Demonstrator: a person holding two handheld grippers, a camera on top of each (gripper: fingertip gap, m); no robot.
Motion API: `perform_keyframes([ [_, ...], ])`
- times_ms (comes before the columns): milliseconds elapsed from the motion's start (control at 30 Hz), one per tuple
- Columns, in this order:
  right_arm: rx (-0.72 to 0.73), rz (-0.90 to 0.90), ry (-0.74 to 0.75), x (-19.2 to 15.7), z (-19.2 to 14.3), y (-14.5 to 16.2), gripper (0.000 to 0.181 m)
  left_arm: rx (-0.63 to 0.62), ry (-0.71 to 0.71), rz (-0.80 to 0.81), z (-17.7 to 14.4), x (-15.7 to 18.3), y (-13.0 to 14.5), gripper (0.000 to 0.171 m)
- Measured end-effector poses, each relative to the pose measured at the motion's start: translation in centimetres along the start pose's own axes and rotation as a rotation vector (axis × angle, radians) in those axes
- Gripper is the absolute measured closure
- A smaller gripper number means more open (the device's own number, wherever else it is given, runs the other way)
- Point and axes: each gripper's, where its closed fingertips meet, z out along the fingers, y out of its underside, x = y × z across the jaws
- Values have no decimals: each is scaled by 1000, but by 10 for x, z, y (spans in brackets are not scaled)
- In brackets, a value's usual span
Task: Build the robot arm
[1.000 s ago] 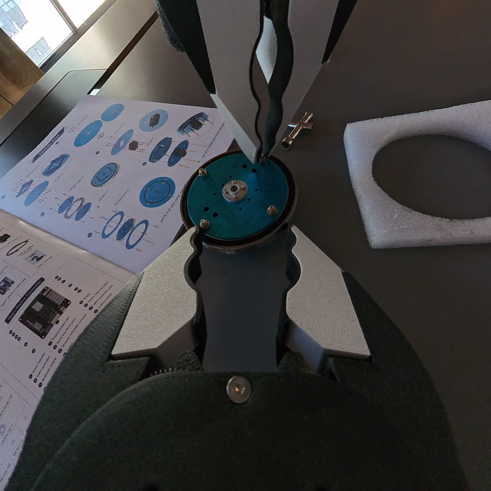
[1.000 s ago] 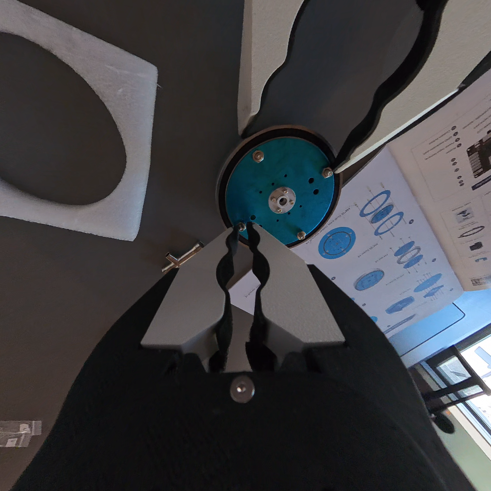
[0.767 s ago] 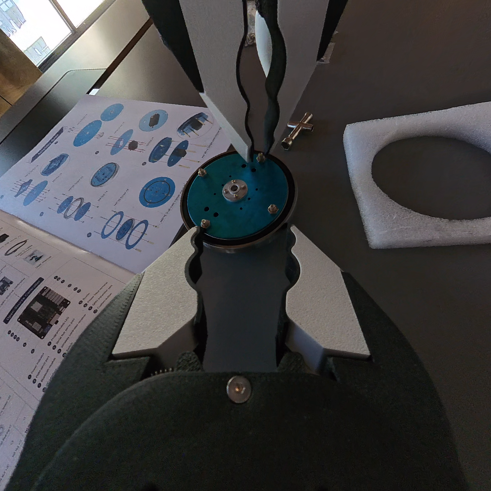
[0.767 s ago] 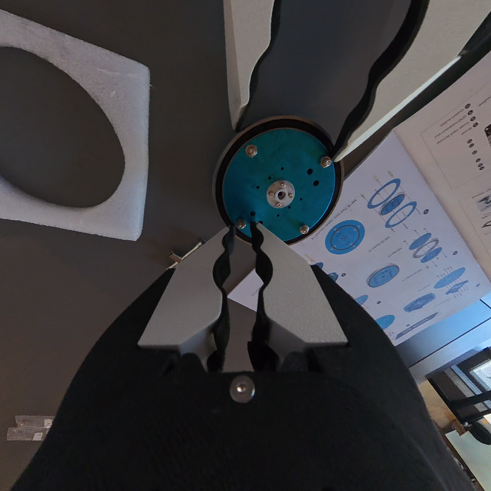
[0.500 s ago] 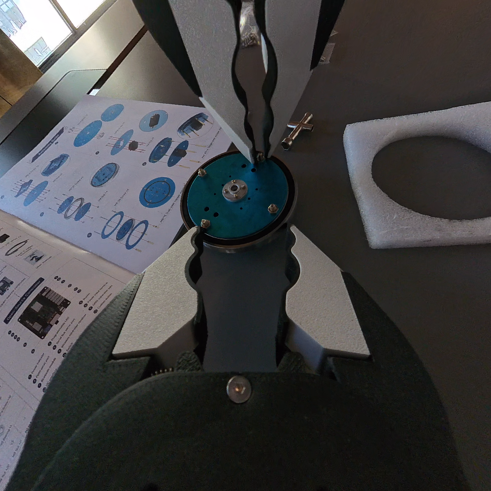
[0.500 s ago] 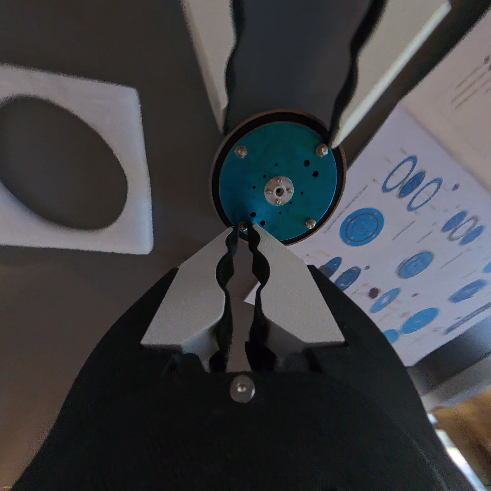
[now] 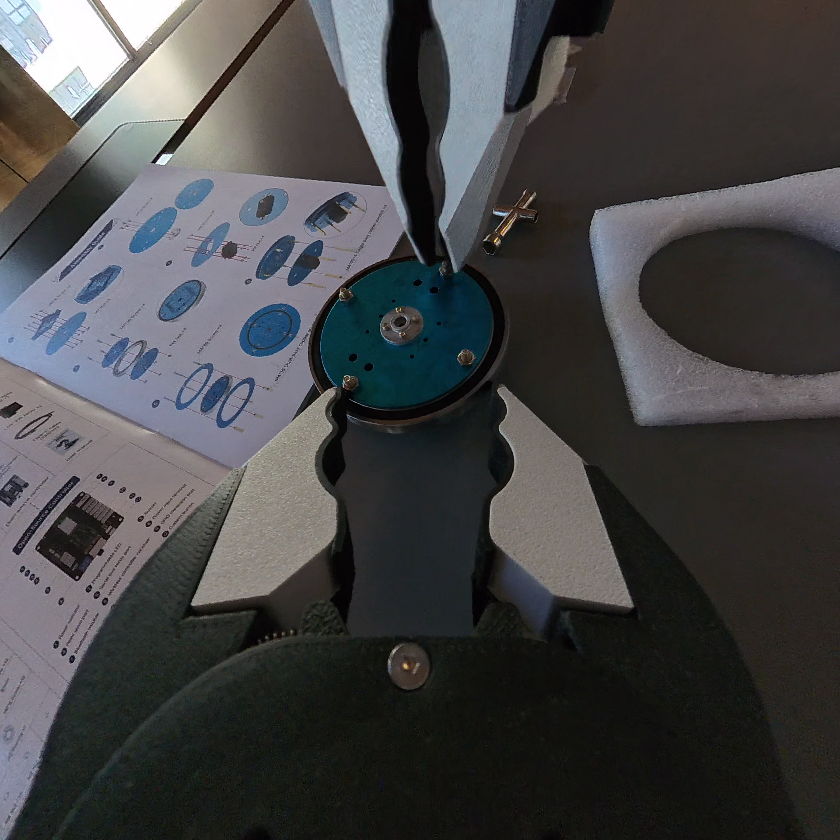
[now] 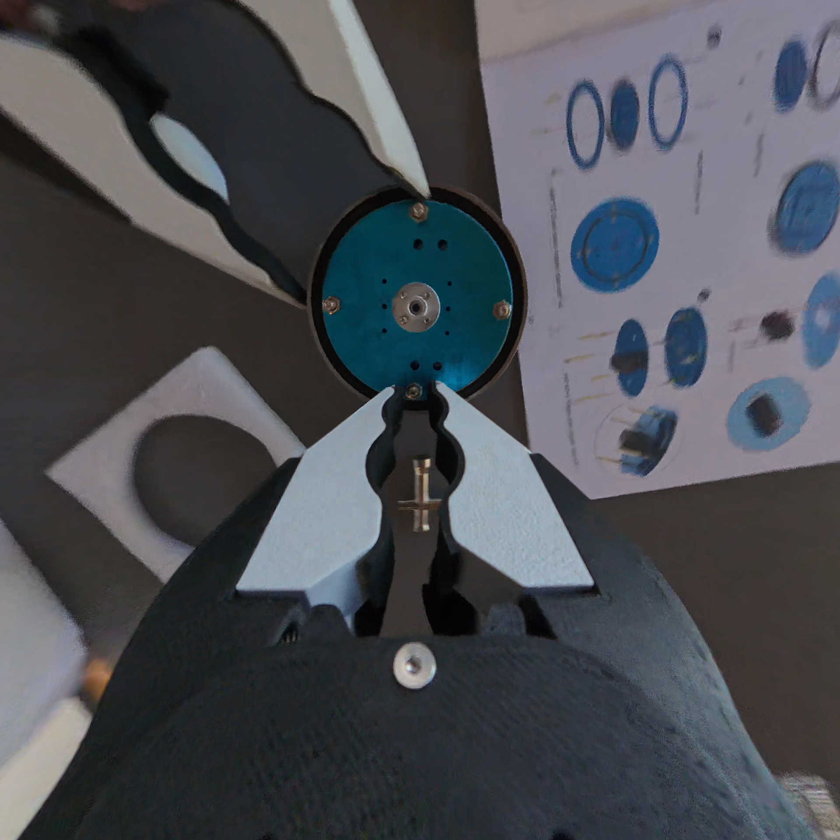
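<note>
My left tongs are spread wide, both fingertips pressed vs. the near rim of the round blue wheel plate, bracing it on the dark table; same grip & same spot as 1 s ago, nothing shifted on that side. The plate lies flat w/ a silver hub at centre and 4 small nuts near its edge, black ring round it. My right tongs come in from the far side, jaws nearly together w/ just a narrow gap at the tips, straddling the far-edge nut; can't tell if the pads really bite it or just sit beside it. Biggest change is here: 1 s ago the right tool came in at a slant, w/ that nut off toward the left in its cam; now it's swung round, the nut sits dead centre between the tips, and its view is motion-blurred at the edges. Because of that turn the little silver cross wrench now shows thru the gap between my right fingers, whereas before it lay off to the left. In left cam that wrench lies on the table just beyond the plate, untouched. Left of the plate, partly under it, a printed sheet w/ blue disc drawings; nearer me a 2nd sheet. Off right, apart from the plate, a white foam pad w/ a round cutout.
</note>
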Motion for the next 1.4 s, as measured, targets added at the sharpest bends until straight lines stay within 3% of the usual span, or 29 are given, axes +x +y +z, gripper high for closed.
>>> perform_keyframes([
  [167,-28,-543,6,-6,-6,3,157,1,3,-3,0,0,0,109],
  [267,-70,-637,41,0,0,5,160,1,0,1,0,0,0,109],
  [433,-79,-605,-12,-3,4,2,175,2,3,0,0,1,0,110],
  [700,-137,-710,36,5,4,6,171,4,5,0,0,1,-1,112],
  [1067,-91,-653,6,2,5,6,175,6,6,-3,0,0,-1,112],
  [1400,-102,-264,-20,5,4,9,181,4,1,4,0,0,0,112],
])
